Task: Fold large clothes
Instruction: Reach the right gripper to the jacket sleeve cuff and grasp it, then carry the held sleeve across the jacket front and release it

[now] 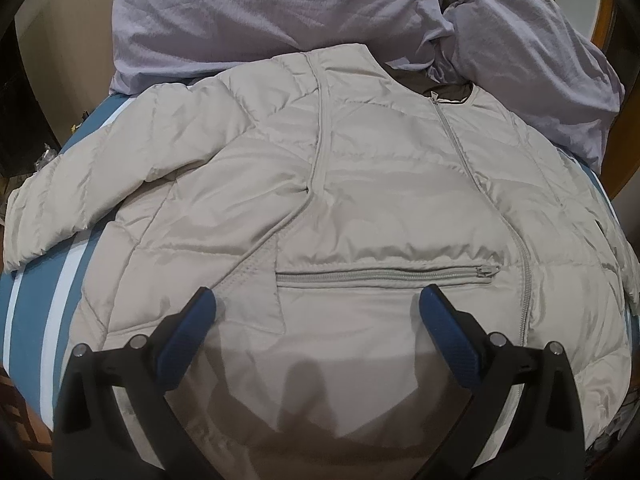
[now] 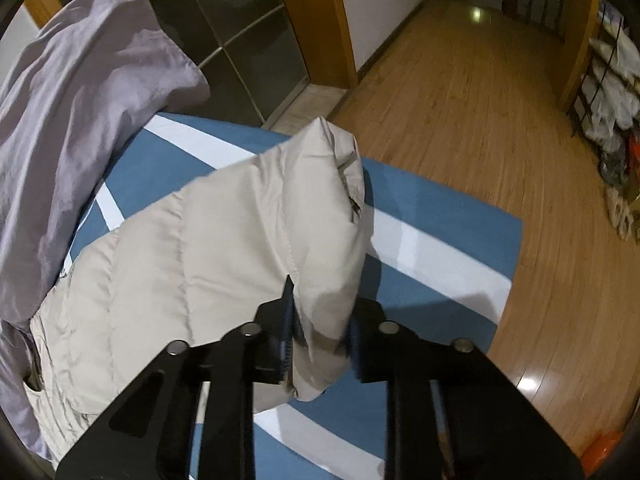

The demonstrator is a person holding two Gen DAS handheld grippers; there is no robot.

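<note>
Jacket [image 1: 360,200] on bed [image 1: 36,320]; duvet [image 1: 280,12] behind it, apparently overlapping.

i'm working in a bedroom at home. under my tool lies a bed with a blue sheet [image 2: 432,200] crossed by white stripes, and a crumpled lilac duvet [image 1: 280,12] is heaped at twelve o'clock. at one o'clock in the right view a wooden floor [image 2: 480,92] runs out past an orange wooden door frame [image 2: 316,16]. at three o'clock stands a rack [image 2: 612,92] stuffed with bags.
</note>
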